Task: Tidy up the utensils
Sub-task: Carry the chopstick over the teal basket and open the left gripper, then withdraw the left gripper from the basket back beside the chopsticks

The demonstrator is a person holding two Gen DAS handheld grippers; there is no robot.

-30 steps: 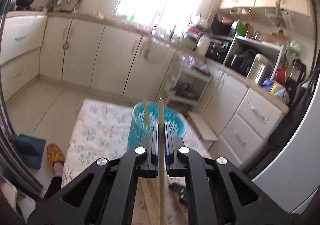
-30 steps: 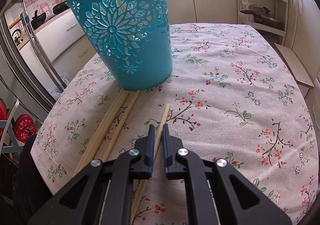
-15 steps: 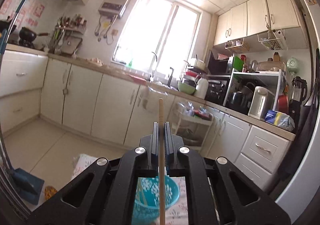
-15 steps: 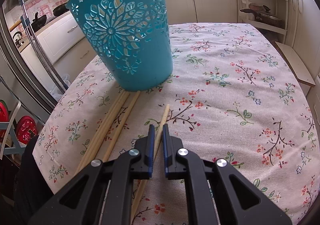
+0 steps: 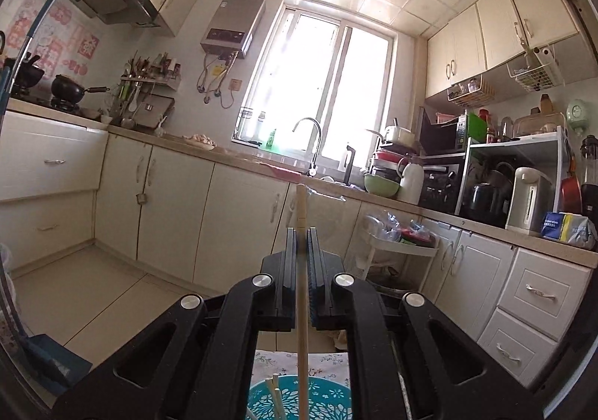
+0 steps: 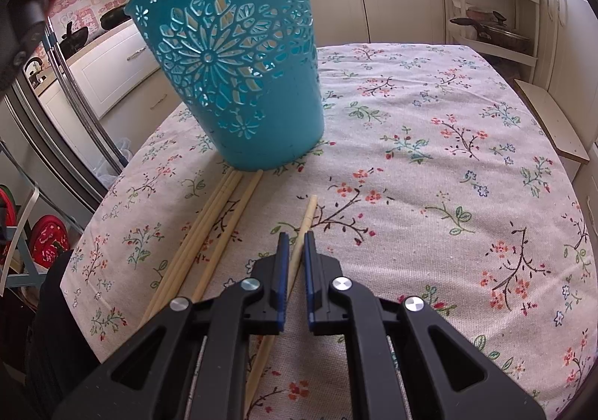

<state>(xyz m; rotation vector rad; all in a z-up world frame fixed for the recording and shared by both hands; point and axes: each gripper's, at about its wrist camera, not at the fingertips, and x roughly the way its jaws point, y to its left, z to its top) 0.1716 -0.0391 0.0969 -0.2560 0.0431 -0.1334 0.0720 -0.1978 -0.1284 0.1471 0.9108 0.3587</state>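
While my left tongs (image 5: 302, 233) look out level across the kitchen, they are clenched on one chopstick (image 5: 302, 293) that stands upright between the pads, its lower end hanging over the mouth of the basket (image 5: 329, 399) directly below, where two other sticks (image 5: 274, 392) already lean. I judge that letting go would drop it straight in, since its long axis points down into the opening. From the right view, my right tongs (image 6: 293, 236) sit low over the surface (image 6: 448, 165), their jaws a little apart and straddling a lone stick (image 6: 304, 221) without pinching it; that stick runs along the tongs' own line, its far end pointing toward the basket (image 6: 239, 83) just ahead and to the left. Three more sticks (image 6: 209, 229) lie left of it, tips at the basket's foot.
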